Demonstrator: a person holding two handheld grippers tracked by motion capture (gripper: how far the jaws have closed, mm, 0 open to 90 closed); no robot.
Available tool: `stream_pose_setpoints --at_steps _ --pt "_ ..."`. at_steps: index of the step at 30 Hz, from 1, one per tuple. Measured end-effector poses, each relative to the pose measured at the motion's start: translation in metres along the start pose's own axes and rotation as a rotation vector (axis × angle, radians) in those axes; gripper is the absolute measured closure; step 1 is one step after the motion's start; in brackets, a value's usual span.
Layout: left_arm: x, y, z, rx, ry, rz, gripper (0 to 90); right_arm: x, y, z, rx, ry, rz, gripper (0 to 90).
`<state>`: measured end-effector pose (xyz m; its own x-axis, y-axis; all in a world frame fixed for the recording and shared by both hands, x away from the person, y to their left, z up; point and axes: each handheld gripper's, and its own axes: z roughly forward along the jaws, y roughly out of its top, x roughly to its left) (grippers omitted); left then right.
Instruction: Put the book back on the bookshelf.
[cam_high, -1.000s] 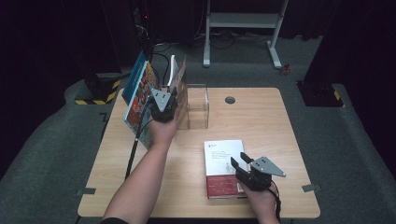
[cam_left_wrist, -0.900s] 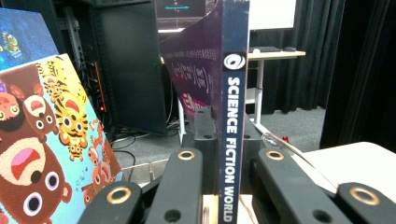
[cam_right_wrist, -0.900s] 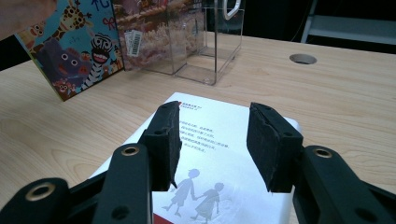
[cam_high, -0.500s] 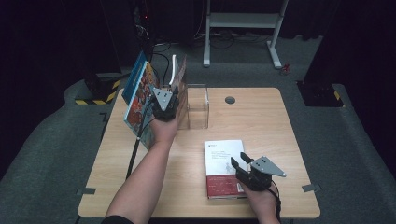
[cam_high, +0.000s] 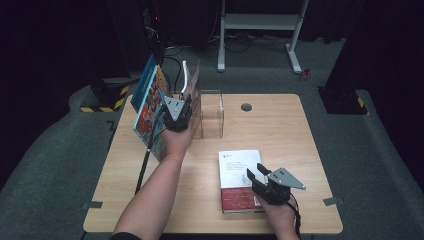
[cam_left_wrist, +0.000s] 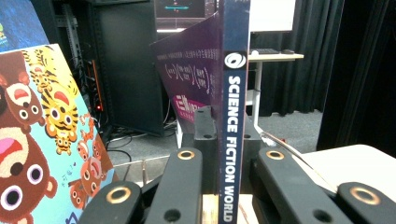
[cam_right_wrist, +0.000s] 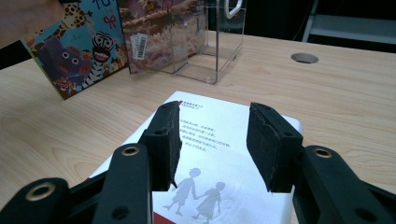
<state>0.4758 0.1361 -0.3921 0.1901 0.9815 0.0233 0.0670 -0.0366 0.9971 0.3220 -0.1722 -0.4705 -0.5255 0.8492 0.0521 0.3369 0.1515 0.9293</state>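
- Left gripper (cam_high: 176, 114): its black fingers (cam_left_wrist: 180, 184) are pinching the dark blue spine of a thin softcover magazine lettered "SCIENCE FICTION WORLD" (cam_left_wrist: 232, 140), holding it upright at the table's far left, just beside a clear acrylic box-shaped stand (cam_high: 210, 114).
- Magazine, handling: probably light and floppy, its glossy cover likely slippery; gripping low on the spine, as now, is giving the stiffest hold.
- Colourful children's picture book with cartoon tigers and bears (cam_left_wrist: 42, 140): leaning tilted to the left of the magazine; whether the two are touching is hard to tell.
- Right gripper (cam_high: 270, 184): fingers (cam_right_wrist: 164, 144) are standing spread and holding nothing, hovering over a white-and-red paperback book (cam_high: 241, 179) lying flat near the front edge.
- Light wooden table (cam_high: 280, 130): carrying everything listed.
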Motion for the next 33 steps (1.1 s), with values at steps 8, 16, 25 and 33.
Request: stream_pose_setpoints --at_steps 8,16,25,33 --pt "0.001 -0.003 -0.004 0.013 0.005 0.014 83.6 0.001 0.000 0.000 0.002 0.000 0.001 54.3" --pt "0.006 -0.004 -0.007 0.032 0.008 0.015 83.6 0.002 0.000 0.001 0.005 0.003 -0.005 54.3" --pt "0.006 -0.003 -0.009 0.047 0.012 0.019 83.3 0.003 0.000 0.002 0.005 0.005 -0.003 54.2" --pt "0.009 -0.002 -0.011 0.065 0.028 0.020 82.7 0.003 -0.001 0.002 0.005 0.006 -0.003 54.1"
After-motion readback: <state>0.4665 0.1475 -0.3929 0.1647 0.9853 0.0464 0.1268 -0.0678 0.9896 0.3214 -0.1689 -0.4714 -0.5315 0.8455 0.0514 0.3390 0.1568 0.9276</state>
